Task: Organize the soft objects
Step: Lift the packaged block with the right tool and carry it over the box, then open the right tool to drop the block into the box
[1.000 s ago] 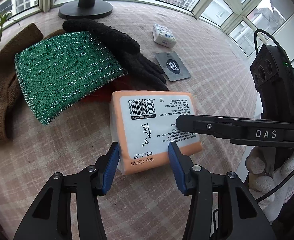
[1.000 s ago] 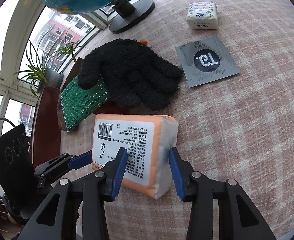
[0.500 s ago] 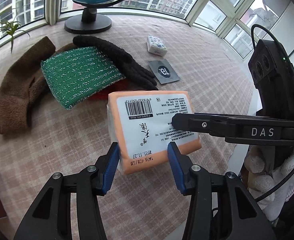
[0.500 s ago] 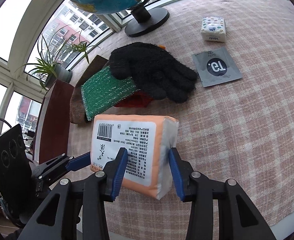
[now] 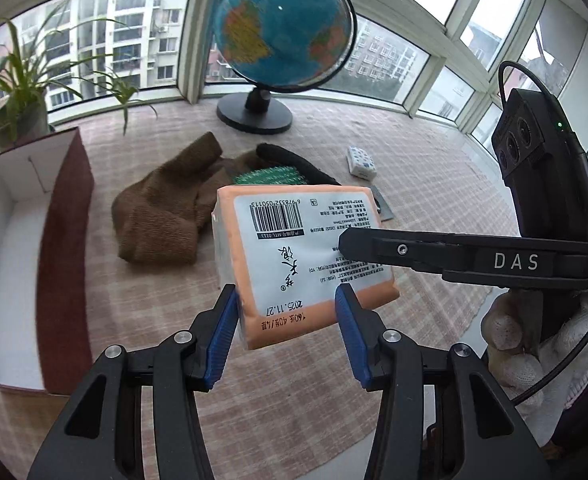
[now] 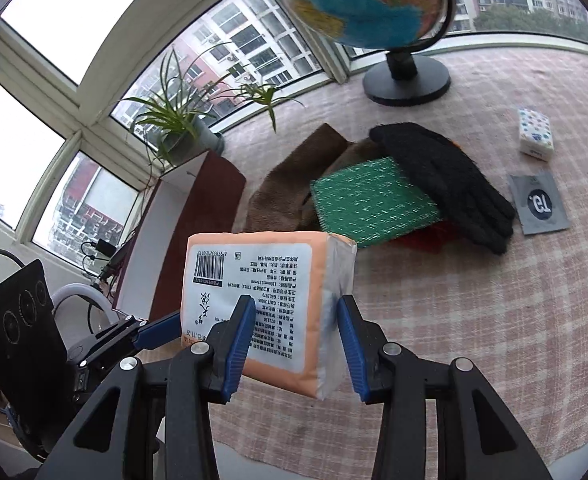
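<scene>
Above the table (image 5: 142,312), both hand-held grippers (image 5: 286,328) (image 6: 292,340) clamp tissue pack (image 5: 306,256).

Right gripper (image 6: 292,340) is clamping the orange tissue pack (image 6: 262,304) in the air above the checked tablecloth (image 6: 474,320), left gripper (image 6: 154,330) apparently touching its far edge.

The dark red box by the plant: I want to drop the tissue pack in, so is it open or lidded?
Open. The dark red box shows its bare white inside from above, with no lid over it. Only part of the interior is visible, and that part holds nothing.
</scene>
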